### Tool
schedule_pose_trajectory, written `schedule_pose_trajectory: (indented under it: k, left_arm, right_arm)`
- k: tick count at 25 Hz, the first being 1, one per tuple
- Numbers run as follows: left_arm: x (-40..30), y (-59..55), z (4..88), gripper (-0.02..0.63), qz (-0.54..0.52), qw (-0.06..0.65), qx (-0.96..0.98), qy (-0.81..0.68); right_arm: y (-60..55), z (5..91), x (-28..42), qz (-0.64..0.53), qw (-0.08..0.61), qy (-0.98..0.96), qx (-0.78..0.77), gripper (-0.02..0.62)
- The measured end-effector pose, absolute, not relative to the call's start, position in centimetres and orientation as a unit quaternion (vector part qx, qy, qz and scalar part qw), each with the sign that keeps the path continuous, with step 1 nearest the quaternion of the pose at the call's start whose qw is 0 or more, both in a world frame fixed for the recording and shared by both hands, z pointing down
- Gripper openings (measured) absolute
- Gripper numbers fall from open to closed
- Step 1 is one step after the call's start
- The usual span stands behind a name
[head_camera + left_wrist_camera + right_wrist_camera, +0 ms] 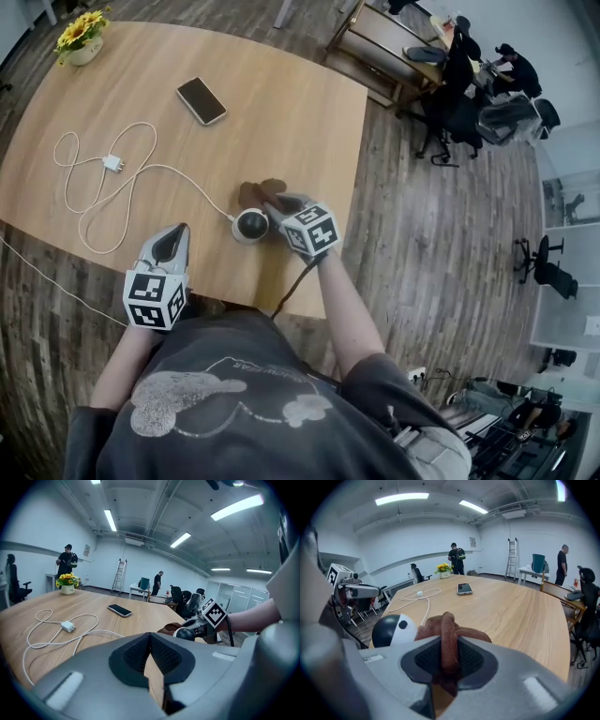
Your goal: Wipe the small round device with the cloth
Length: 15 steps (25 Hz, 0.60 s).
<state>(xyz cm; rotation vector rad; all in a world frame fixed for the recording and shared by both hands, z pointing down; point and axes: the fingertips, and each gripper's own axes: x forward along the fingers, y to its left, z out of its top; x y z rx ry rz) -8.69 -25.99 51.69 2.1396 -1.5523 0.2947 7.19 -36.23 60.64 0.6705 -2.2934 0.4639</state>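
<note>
Noted on wooden table (300,122): dark phone (202,100) flat toward far side; white cable (94,202) with plug (113,163) looped at left; yellow flowers in pot (81,37) at far left corner. Office chairs (450,103) beyond far right corner.

Device (251,225) sits on table (291,122) near the front edge. Cloth (261,194) touches it from behind, between right gripper (279,206) jaws. Left gripper (172,238) lies left, apart. Cable (103,187) runs left from device. Phone (202,100) is behind, flowers (80,37) at far-left corner.
</note>
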Motion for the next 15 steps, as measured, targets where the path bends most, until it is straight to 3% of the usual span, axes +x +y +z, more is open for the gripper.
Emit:
schedule_pose_trajectory:
  k: [6, 15]
  left_arm:
    - [-8.9, -25.9, 51.9, 0.02, 0.106, 0.242, 0.778, -0.57]
    - [-8.5, -26.4, 51.5, 0.02, 0.101, 0.235, 0.796, -0.549]
  right_arm:
    - [-36.3, 60.9, 7.9, 0.178, 0.343, -0.877, 0.286, 0.069]
    - [-34.7, 47.5, 6.2, 0.155, 0.193, -0.897, 0.366, 0.069]
